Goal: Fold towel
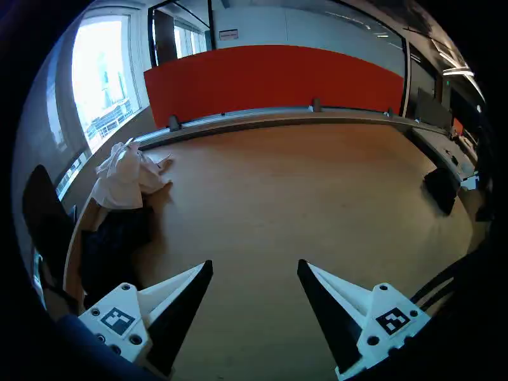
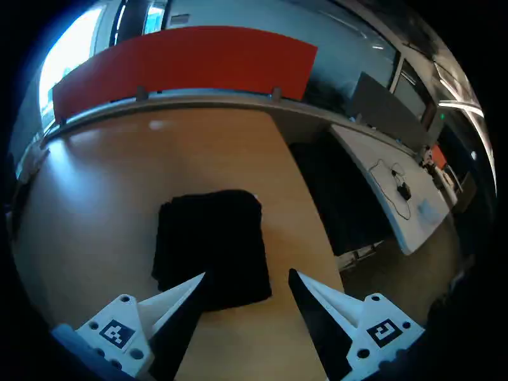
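right gripper [image 2: 247, 273] spread wide, empty, above black towel [image 2: 213, 235] by desk's [image 2: 95, 190] right edge, one finger hiding its near corner; left gripper [image 1: 254, 261] likewise released.

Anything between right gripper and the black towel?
Nothing: in the right gripper view the open right gripper sits at the black towel's near edge, with bare wooden table around it.

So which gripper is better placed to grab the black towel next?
Probably the right gripper: its open fingers sit at the near edge of the black towel. The left gripper has table wood between its fingers.
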Demonstrator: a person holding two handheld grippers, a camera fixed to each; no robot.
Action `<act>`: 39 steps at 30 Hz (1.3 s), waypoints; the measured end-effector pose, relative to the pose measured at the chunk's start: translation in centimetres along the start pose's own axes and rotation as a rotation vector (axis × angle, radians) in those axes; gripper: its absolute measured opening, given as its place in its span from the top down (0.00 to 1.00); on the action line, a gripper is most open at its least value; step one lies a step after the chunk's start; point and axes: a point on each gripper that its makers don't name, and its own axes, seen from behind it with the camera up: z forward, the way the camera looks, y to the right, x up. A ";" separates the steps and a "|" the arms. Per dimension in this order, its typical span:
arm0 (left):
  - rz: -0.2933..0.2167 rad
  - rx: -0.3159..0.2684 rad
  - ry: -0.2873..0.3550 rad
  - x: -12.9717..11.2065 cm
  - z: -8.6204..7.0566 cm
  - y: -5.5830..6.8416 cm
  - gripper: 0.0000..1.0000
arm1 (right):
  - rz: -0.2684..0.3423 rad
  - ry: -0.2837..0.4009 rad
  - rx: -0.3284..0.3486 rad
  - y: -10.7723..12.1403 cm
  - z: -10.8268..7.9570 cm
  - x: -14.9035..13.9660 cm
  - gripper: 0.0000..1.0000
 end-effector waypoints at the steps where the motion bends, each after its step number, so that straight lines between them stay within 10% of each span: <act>1: 0.000 0.000 0.003 0.2 0.0 0.0 0.00 | 0.014 0.026 0.000 -0.1 -0.2 0.6 0.09; 39: -0.058 0.033 0.164 6.3 -0.1 -1.4 0.00 | 0.170 0.453 0.020 -4.0 -5.1 13.2 0.09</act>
